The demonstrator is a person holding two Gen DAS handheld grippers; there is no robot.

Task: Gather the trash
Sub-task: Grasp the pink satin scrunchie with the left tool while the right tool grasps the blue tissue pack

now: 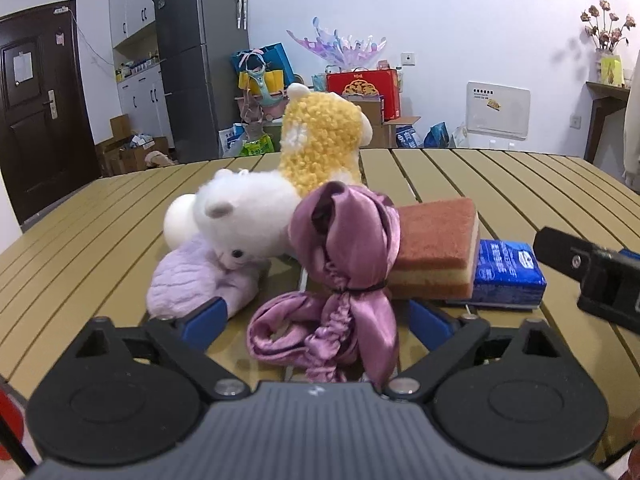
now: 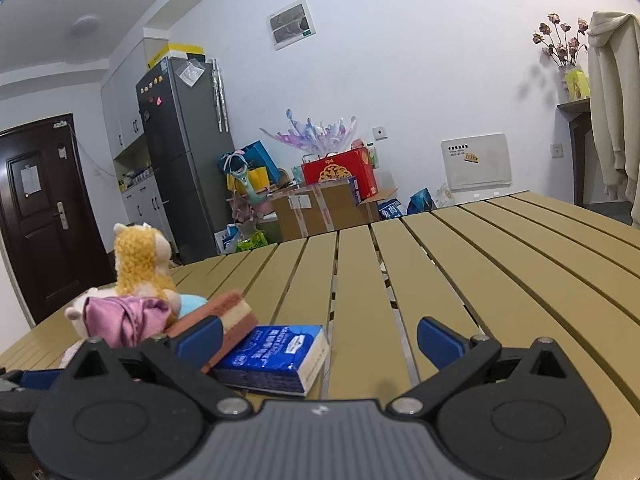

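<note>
A pile sits on the slatted tan table point(image 1: 500, 184): a purple satin cloth point(image 1: 344, 280), a white plush point(image 1: 244, 216) on a lilac plush, a yellow plush point(image 1: 320, 140), a brown-and-yellow sponge point(image 1: 436, 248) and a blue tissue pack point(image 1: 508, 272). My left gripper point(image 1: 316, 320) is open, its blue fingers on either side of the satin cloth's lower end. My right gripper point(image 2: 320, 340) is open; the tissue pack point(image 2: 276, 360) lies between its fingers, nearer the left one. The sponge point(image 2: 224, 316) and satin cloth point(image 2: 124, 320) lie to its left. The right gripper also shows at the right edge of the left wrist view point(image 1: 592, 272).
Beyond the table stand a grey fridge point(image 1: 196, 60), a dark door point(image 1: 36, 108), cardboard boxes point(image 2: 316, 208), a red gift box point(image 2: 340, 172) and bags. A shelf with dried flowers point(image 1: 608, 28) is at the right.
</note>
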